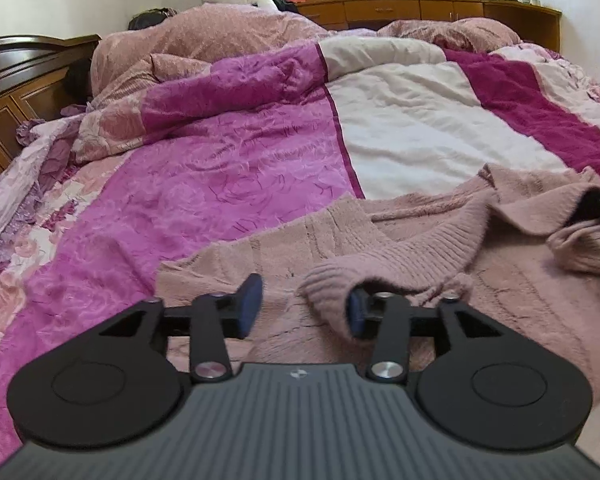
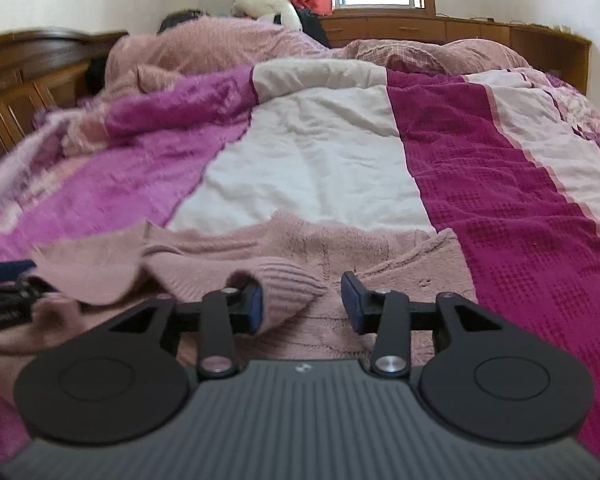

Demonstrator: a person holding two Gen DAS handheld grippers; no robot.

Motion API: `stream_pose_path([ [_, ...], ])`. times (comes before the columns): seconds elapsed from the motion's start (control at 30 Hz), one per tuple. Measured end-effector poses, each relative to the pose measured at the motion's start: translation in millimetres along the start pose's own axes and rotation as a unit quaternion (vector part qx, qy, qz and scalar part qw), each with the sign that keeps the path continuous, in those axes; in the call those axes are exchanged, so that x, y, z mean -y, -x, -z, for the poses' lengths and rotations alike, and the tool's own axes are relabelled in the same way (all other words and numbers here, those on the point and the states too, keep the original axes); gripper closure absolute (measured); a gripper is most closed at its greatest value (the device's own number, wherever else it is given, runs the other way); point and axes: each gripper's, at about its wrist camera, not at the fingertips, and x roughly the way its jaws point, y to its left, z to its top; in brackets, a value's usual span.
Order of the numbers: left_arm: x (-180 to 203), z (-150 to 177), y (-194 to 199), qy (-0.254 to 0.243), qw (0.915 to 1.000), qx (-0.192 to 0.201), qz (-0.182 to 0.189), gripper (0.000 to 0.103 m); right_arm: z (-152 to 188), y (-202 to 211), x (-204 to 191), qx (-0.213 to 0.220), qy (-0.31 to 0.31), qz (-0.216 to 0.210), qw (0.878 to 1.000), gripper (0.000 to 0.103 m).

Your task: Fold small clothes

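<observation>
A pink knit sweater [image 1: 520, 280] [image 2: 380, 248] lies flat on the bed, both sleeves folded in across its body. My left gripper [image 1: 304, 300] stands open just over it. One ribbed sleeve cuff [image 1: 328, 284] rests between the fingers, against the right-hand pad [image 1: 356, 312], while the other pad is clear of it. My right gripper [image 2: 302, 298] is open as well. The other cuff [image 2: 284, 284] leans on its left-hand pad [image 2: 255, 304], and the opposite pad stands free. Each gripper shows at the edge of the other's view, the right gripper [image 1: 596, 204] and the left gripper [image 2: 4, 284].
The sweater rests on a bedspread [image 1: 228, 184] striped magenta, white and dark pink. A heaped pink quilt [image 1: 204, 36] lies at the far end. A wooden headboard [image 1: 16, 76] stands at the left, and wooden cabinets [image 1: 440, 8] run under the window.
</observation>
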Motion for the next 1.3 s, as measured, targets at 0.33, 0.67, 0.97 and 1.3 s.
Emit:
stream_pose_path([
  [0.33,-9.8,1.5,60.4,0.011,0.9996,0.019,0.017,0.041,1.6,48.5,1.9,0.025,-0.001,0.002,1.000,0.053],
  [0.67,-2.5,12.7,81.0,-0.006,0.9986,0.012,0.051,0.041,21.1,57.5,0.7,0.004,-0.008,0.001,1.000,0.053],
  [0.97,24.2,27.8,60.5,-0.094,0.9935,-0.014,0.062,0.041,38.5,47.8,-1.9,-0.023,-0.006,0.003,1.000,0.053],
  [1.3,33.3,31.0,22.8,-0.108,0.9933,-0.014,0.039,0.069,43.3,46.0,-10.3,-0.031,0.026,0.007,0.999,0.051],
])
